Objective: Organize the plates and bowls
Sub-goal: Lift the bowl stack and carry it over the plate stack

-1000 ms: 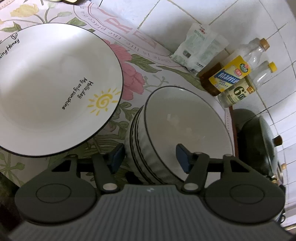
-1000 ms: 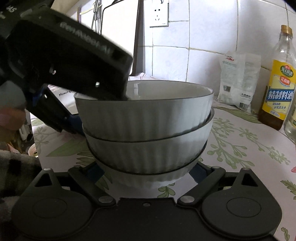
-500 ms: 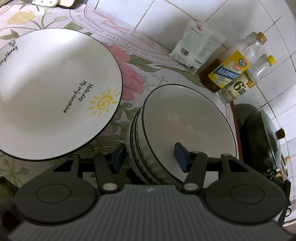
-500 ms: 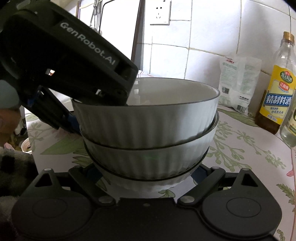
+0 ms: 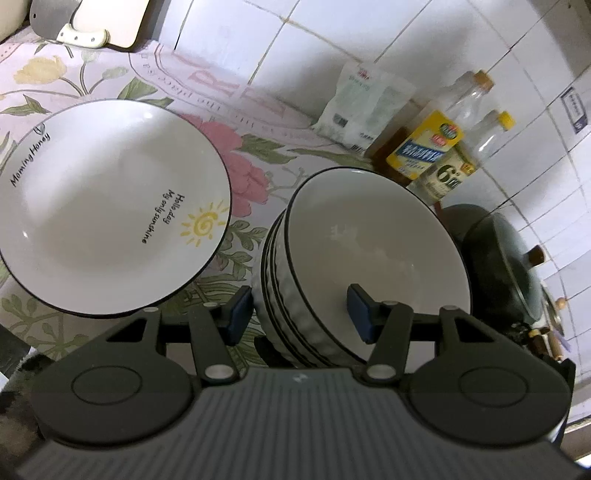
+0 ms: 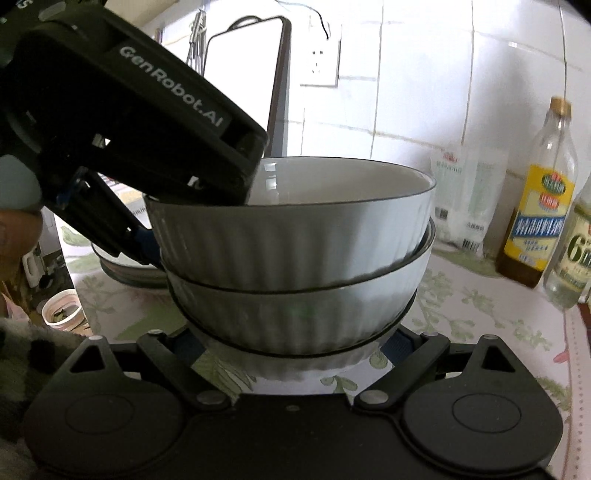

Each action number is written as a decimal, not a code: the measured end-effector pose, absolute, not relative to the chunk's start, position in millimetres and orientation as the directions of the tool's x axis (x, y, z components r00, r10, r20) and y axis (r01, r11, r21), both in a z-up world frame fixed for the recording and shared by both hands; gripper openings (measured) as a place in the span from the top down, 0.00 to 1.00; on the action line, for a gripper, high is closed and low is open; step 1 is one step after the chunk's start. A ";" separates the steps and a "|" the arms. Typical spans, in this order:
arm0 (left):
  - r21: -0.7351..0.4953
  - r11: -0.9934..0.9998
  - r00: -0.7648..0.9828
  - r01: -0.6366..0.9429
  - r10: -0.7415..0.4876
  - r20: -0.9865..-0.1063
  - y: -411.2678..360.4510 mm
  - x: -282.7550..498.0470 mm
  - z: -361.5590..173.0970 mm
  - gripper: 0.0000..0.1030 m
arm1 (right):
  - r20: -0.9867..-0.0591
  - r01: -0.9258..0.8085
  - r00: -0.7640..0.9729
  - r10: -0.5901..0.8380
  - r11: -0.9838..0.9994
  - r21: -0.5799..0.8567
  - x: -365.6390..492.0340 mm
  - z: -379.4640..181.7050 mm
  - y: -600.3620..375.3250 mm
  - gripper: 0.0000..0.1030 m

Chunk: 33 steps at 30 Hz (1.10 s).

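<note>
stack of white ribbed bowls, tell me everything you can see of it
The stack of white ribbed ceramic bowls has glossy insides and thin dark rims, with at least three bowls nested upright. It stands on the floral tablecloth beside the white sun-print plate. The left gripper straddles its rim; the right gripper brackets its base.

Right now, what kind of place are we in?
Most likely a home kitchen counter. Signs: a white tiled wall, oil bottles standing against it, a lidded pot at the side, and bowls stacked beside a plate on a floral cloth.
</note>
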<state>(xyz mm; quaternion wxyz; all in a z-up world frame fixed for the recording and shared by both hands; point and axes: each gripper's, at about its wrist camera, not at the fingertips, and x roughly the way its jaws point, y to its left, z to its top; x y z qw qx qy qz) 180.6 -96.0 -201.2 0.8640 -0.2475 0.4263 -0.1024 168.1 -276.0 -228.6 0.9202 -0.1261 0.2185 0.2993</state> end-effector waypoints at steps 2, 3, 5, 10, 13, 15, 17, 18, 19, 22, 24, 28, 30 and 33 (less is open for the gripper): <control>-0.524 0.852 0.618 -0.025 -0.399 -0.678 -91.8 178.4 -194.5 0.48 | -0.469 -0.604 0.733 0.493 0.789 -0.113 162.7 -221.4 -273.2 0.06; -0.525 0.851 0.620 -0.021 -0.401 -0.674 -89.5 176.4 -190.4 0.48 | -0.465 -0.603 0.736 0.492 0.789 -0.119 160.0 -217.4 -271.4 0.06; -0.525 0.851 0.628 -0.015 -0.401 -0.667 -84.9 172.9 -182.5 0.48 | -0.454 -0.601 0.742 0.493 0.790 -0.123 155.5 -211.2 -267.7 0.06; -0.508 0.861 0.646 0.003 -0.389 -0.656 -68.6 163.6 -157.0 0.48 | -0.419 -0.605 0.750 0.512 0.786 -0.123 148.7 -194.4 -254.0 0.06; -0.496 0.868 0.649 0.007 -0.381 -0.658 -54.8 159.6 -141.4 0.48 | -0.407 -0.616 0.746 0.526 0.778 -0.123 146.4 -181.5 -241.7 0.06; -0.487 0.874 0.657 0.009 -0.372 -0.656 -44.3 155.1 -132.1 0.48 | -0.396 -0.623 0.745 0.537 0.772 -0.126 143.0 -174.0 -231.7 0.06; -0.473 0.881 0.667 0.007 -0.357 -0.654 -33.9 151.1 -124.1 0.48 | -0.390 -0.630 0.742 0.546 0.767 -0.126 142.0 -168.7 -221.6 0.06; -0.467 0.884 0.671 0.006 -0.350 -0.653 -28.1 149.7 -121.1 0.48 | -0.389 -0.632 0.740 0.549 0.765 -0.122 141.7 -166.3 -215.9 0.06; -0.463 0.886 0.674 0.002 -0.344 -0.654 -23.3 150.0 -119.1 0.48 | -0.388 -0.634 0.738 0.552 0.764 -0.119 141.3 -164.4 -209.5 0.06; -0.459 0.888 0.677 -0.011 -0.331 -0.657 -5.3 151.2 -115.9 0.48 | -0.388 -0.643 0.730 0.562 0.758 -0.113 150.9 -160.7 -192.2 0.06; -0.455 0.891 0.678 -0.015 -0.325 -0.659 6.9 153.6 -116.0 0.48 | -0.393 -0.650 0.724 0.567 0.752 -0.112 156.2 -160.3 -178.5 0.06; -0.450 0.893 0.675 -0.028 -0.315 -0.668 28.0 159.8 -119.3 0.48 | -0.399 -0.665 0.709 0.582 0.739 -0.104 168.2 -167.6 -160.2 0.06; -0.437 0.899 0.671 -0.031 -0.305 -0.675 34.2 165.9 -122.7 0.48 | -0.406 -0.664 0.705 0.582 0.742 -0.090 170.7 -170.1 -151.1 0.06; -0.430 0.902 0.661 -0.033 -0.303 -0.687 44.0 176.4 -130.2 0.48 | -0.418 -0.655 0.702 0.576 0.753 -0.062 182.6 -178.1 -141.3 0.06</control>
